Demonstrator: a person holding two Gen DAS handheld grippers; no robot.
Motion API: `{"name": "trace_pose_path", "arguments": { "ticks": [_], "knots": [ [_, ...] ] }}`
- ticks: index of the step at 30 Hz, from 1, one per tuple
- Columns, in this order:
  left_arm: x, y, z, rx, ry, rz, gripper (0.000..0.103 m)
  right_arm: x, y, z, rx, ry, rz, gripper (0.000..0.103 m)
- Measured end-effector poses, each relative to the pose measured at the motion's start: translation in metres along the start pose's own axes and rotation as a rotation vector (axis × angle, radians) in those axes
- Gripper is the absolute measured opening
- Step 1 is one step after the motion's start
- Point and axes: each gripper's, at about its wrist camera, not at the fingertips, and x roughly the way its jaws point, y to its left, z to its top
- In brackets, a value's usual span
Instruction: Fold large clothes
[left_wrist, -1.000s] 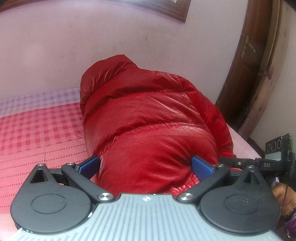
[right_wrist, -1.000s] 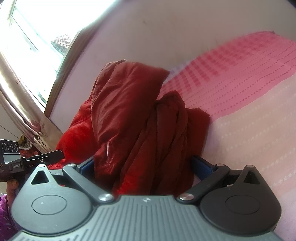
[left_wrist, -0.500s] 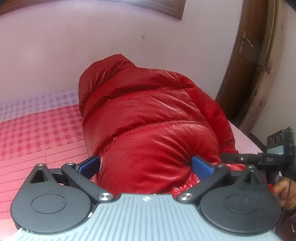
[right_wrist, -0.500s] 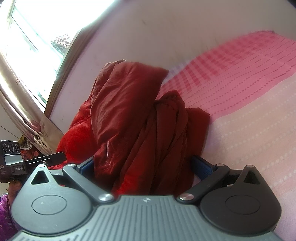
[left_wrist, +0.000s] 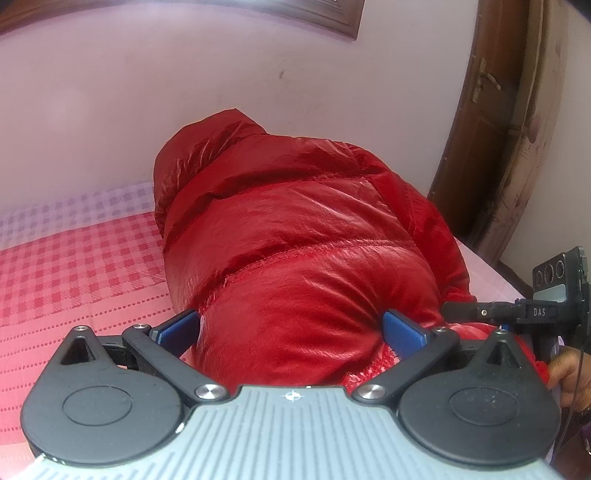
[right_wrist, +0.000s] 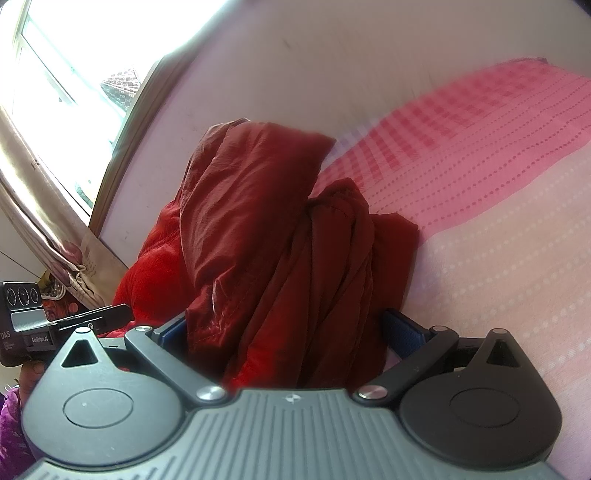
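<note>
The left gripper (left_wrist: 291, 328) stands wide apart, its blue pads (left_wrist: 177, 328) set on either side of the puffy end of a shiny red jacket (left_wrist: 295, 240); the padded bulk fills the gap and presses against both pads, though whether it is truly clamped cannot be told. The right gripper (right_wrist: 291, 328) is spread just as wide, with a bunched, darker fold of the same red jacket (right_wrist: 280, 240) standing up between its pads and touching the left one; the right pad (right_wrist: 402, 330) sits just beside the cloth.

In the left wrist view the jacket lies lengthwise on the bed (left_wrist: 74, 258), its hood end farthest away, near the pale wall (left_wrist: 184, 92). The bed wears a pink checked and dotted sheet. At the right edge of that view the other gripper's handle shows, held by a hand (left_wrist: 569, 373). Beyond stands a brown wooden door (left_wrist: 476, 129).

In the right wrist view the jacket rises in a crumpled peak, with a bright window (right_wrist: 55, 74) and a curtain (right_wrist: 48, 229) far off at the left.
</note>
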Motion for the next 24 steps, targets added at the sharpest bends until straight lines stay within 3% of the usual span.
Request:
{"name": "trace_pose_path", "arguments": {
  "ticks": [17,24],
  "knots": [
    [0.001,-0.004,-0.001,0.039,-0.002,-0.003,0.103,0.005,-0.002,0.015,0.015,0.050,0.026,0.103],
    [0.002,-0.007,-0.002,0.050,0.002,-0.010,0.103,-0.002,0.010,0.023,-0.094,0.048,-0.006,0.103]
  ]
}}
